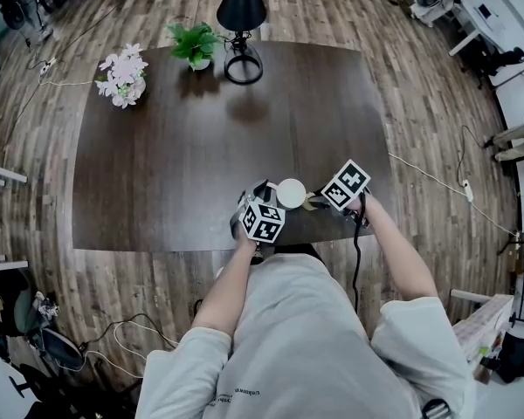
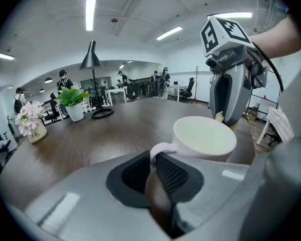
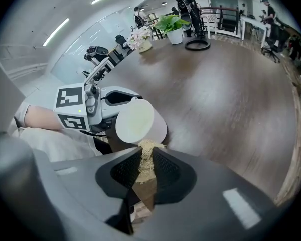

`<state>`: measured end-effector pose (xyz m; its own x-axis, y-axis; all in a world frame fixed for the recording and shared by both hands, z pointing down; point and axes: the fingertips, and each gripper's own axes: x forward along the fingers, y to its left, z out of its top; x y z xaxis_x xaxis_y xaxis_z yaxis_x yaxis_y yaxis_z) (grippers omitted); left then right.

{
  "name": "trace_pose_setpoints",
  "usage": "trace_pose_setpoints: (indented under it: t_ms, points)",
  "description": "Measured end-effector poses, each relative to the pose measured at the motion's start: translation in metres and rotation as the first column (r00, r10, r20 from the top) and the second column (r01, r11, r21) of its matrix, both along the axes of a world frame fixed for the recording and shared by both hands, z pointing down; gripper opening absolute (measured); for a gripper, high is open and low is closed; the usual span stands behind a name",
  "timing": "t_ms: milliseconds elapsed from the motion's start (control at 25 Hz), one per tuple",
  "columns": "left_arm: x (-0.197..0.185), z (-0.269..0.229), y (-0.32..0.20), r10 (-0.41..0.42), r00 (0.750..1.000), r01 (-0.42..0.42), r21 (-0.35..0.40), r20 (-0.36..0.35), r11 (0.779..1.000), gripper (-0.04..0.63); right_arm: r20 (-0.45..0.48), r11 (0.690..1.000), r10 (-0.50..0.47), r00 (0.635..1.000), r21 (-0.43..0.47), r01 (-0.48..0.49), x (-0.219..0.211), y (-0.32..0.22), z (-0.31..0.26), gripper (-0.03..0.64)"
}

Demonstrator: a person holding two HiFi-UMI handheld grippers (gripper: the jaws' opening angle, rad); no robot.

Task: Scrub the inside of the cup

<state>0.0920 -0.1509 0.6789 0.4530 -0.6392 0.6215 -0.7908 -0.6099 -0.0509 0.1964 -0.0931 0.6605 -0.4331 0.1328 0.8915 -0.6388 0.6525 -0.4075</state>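
Cup and scrubber are both held, one in each gripper. The left gripper (image 2: 153, 169) is closed on the handle (image 2: 159, 149) of the white cup (image 2: 204, 137). The cup is thus carried just beyond its jaws and appears to be held off the bench (image 2: 115, 129), above its near edge. The cup's mouth is turned toward the right gripper (image 3: 143, 168). That gripper is closed on a tan, fibrous scrubber (image 3: 146, 154), and a tuft is left standing out past the jaw tips. The tuft is seen at the lower rim of the cup, just ahead of the right jaws. Whether it is touching the rim or just short of it cannot be told.

The inside of the cup is seen pale and bare, with no foam or water to be made out. The scrubber is not inside the cup. Both pick-ups are judged done, and the scrubbing is judged to be barely begun, if at all. The scrubber is yet to be pushed in and worked round the wall and bottom.

Far beyond both grippers, at the far edge of the bench, a lamp (image 2: 93, 79), a plant (image 2: 72, 102) and flowers (image 2: 30, 119) are seen.
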Motion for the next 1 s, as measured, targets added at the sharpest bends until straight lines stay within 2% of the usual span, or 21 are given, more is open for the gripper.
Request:
trace_pose_setpoints:
  t_ms: [400, 560, 720, 1000]
  points:
    - [-0.002, 0.001, -0.003, -0.012, 1.000, 0.012, 0.001, -0.005, 1.000, 0.035, 0.100, 0.999, 0.041, 0.994, -0.024, -0.039, -0.031, 0.032, 0.003, 0.087]
    - [-0.002, 0.000, 0.002, -0.003, 0.999, 0.003, -0.007, -0.032, 1.000, 0.035, 0.091, 0.999, 0.045, 0.995, -0.010, -0.044, -0.034, 0.029, 0.004, 0.087]
    - [0.003, 0.000, 0.011, 0.051, 0.995, -0.052, -0.010, -0.085, 0.999, 0.037, 0.070, 0.996, 0.087, 0.994, 0.022, -0.089, -0.025, 0.013, 0.003, 0.087]
    - [0.024, 0.000, 0.032, 0.180, 0.978, -0.181, -0.004, -0.104, 0.983, 0.051, 0.055, 0.985, 0.148, 0.987, 0.080, -0.152, -0.021, -0.010, 0.000, 0.087]
